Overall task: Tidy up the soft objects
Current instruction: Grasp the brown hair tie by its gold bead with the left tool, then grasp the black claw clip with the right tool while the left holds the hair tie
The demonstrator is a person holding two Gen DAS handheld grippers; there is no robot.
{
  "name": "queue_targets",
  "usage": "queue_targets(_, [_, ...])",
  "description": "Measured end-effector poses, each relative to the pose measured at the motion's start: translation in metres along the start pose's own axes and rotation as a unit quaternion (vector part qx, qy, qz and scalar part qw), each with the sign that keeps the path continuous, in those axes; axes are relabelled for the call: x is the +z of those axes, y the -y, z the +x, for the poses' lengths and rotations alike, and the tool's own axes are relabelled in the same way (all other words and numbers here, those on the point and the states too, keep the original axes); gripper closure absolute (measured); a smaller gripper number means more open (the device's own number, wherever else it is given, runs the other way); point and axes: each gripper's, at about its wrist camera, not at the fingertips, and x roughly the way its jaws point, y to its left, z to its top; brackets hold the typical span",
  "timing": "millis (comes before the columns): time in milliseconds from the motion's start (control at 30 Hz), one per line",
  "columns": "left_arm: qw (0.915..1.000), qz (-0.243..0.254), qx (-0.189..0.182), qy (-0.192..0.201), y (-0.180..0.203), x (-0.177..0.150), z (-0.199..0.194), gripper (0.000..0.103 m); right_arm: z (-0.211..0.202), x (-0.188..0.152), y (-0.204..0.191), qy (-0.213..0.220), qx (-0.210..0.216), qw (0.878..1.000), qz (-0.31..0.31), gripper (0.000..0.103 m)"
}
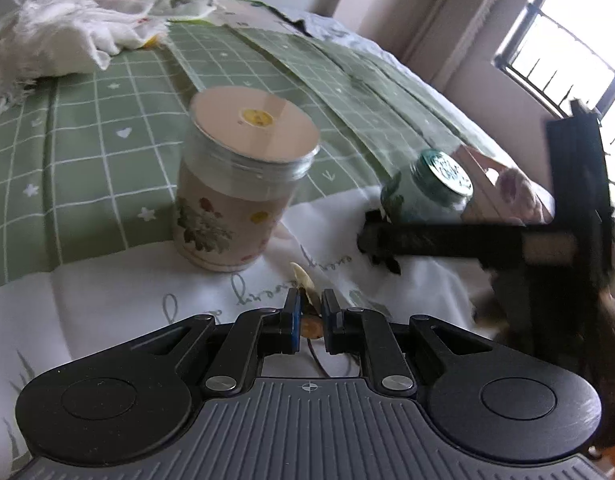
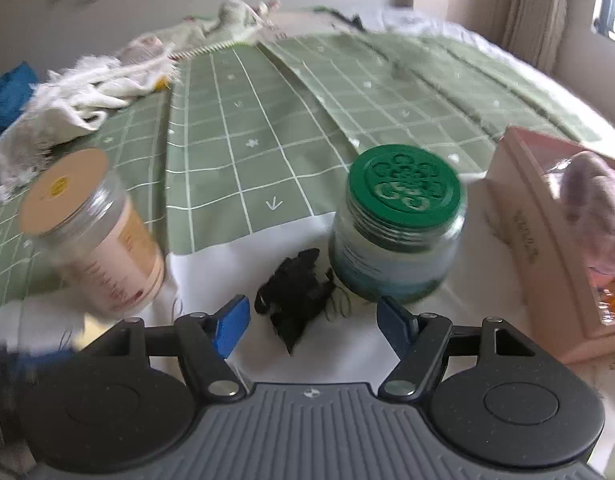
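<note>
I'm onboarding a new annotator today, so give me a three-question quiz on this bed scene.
1. True or false: the right tool is closed on the green-lidded jar.
2. What lies on the white sheet just ahead of the right tool, between its fingers?
A) a pink box
B) a black soft item
C) a blue cloth
3. Fill in: the left tool is nearly closed on a small ____-coloured object.

Key
1. False: its fingers are apart and empty.
2. B: the black soft item lies beside the jar.
3. Cream.
</note>
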Motion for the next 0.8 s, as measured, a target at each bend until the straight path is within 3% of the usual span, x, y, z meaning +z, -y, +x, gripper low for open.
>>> queue_targets(33, [1.0,-0.002,-0.004,-0.003,-0.001,-0.001,0.001,0.09,0.004,0.003,-0.002,-0.007,0.002,1.0,0.002,0.036])
queue_targets(100, [0.9999,-0.007,-0.008,-0.004,-0.002,-0.001,0.001,0.09,0.009,0.006,-0.008,-0.018,0.012,1.0,-0.014,0.068])
queue_targets(200, [0.9998,-0.015,-0.011,-0.001,-0.005,0.0,-0.002,0.09,0.002,0.003,-0.015,-0.019,0.017,0.998,-0.061,0.069])
queue_targets(367, [0.9994,-0.027,-0.02,-0.002,-0.008,0.001,-0.006,0.09,-0.031,-0.031,-0.015,-0.025,0.039,0.99,-0.131,0.071])
queue_targets(467, [0.9993,-0.029,-0.023,-0.004,-0.008,0.001,-0.006,0.09,-0.051,-0.059,-0.017,-0.008,0.022,0.977,-0.213,0.07])
queue_targets(567, [0.9994,-0.028,-0.021,-0.007,-0.006,0.001,-0.006,0.09,-0.064,-0.081,-0.022,0.001,-0.013,0.963,-0.271,0.063])
queue_targets(633, [0.9994,-0.027,-0.02,-0.01,-0.006,0.0,-0.005,0.09,-0.074,-0.086,-0.019,0.004,0.002,0.962,-0.272,0.058])
queue_targets(700, [0.9994,-0.026,-0.018,-0.012,-0.006,-0.001,-0.003,0.09,-0.082,-0.085,-0.016,0.004,0.027,0.968,-0.251,0.051])
queue_targets(800, [0.9994,-0.025,-0.015,-0.016,-0.007,-0.001,-0.001,0.09,-0.083,-0.077,-0.013,0.008,0.029,0.978,-0.205,0.048])
